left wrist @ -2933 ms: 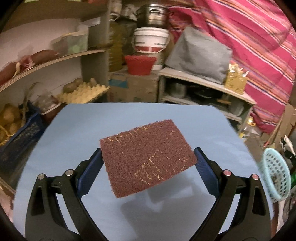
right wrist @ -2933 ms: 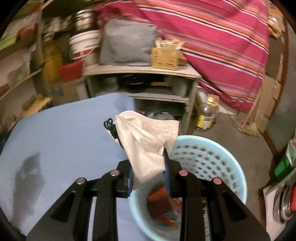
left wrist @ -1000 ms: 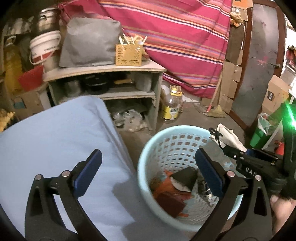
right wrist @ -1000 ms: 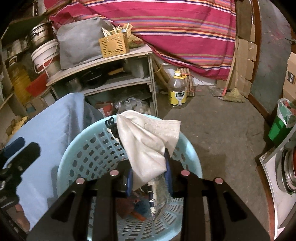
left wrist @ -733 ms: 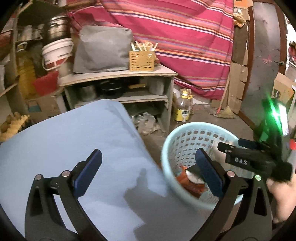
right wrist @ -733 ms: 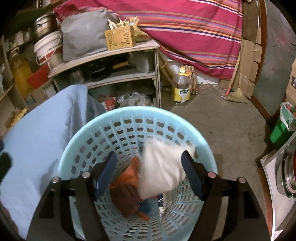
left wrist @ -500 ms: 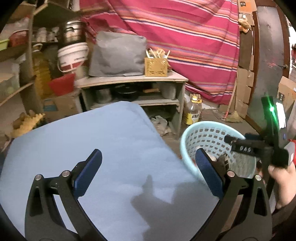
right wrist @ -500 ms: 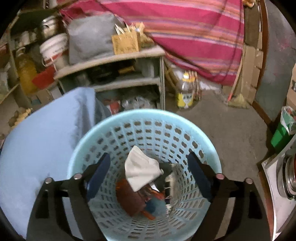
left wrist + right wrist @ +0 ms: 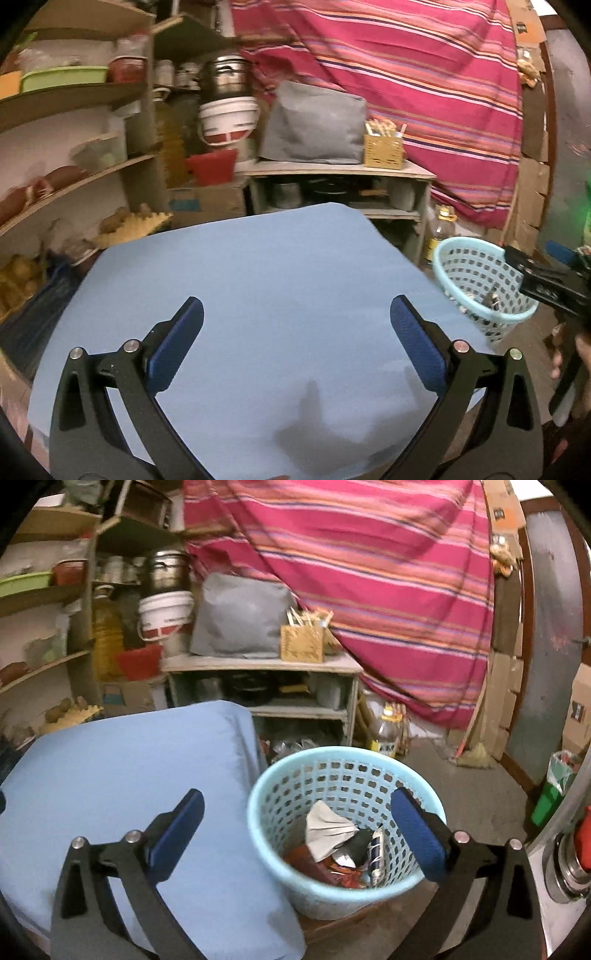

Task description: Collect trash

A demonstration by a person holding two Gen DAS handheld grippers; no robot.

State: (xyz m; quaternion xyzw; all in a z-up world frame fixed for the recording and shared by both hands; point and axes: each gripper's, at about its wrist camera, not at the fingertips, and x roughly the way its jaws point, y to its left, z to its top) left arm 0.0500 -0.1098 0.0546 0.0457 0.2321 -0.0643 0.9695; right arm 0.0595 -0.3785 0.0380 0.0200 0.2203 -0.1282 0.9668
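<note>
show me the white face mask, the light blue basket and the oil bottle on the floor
white face mask (image 9: 327, 829), right wrist view, on its crumpled middle inside the basket
light blue basket (image 9: 258, 834), right wrist view, on its left rim
oil bottle (image 9: 386, 734), right wrist view, on its body behind the basket

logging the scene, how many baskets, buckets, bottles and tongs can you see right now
basket: 1
bucket: 1
bottles: 2, one by the shelf unit, one big yellow one on the left
tongs: 2, left tongs and right tongs, both open with nothing between them
total: 6
</note>
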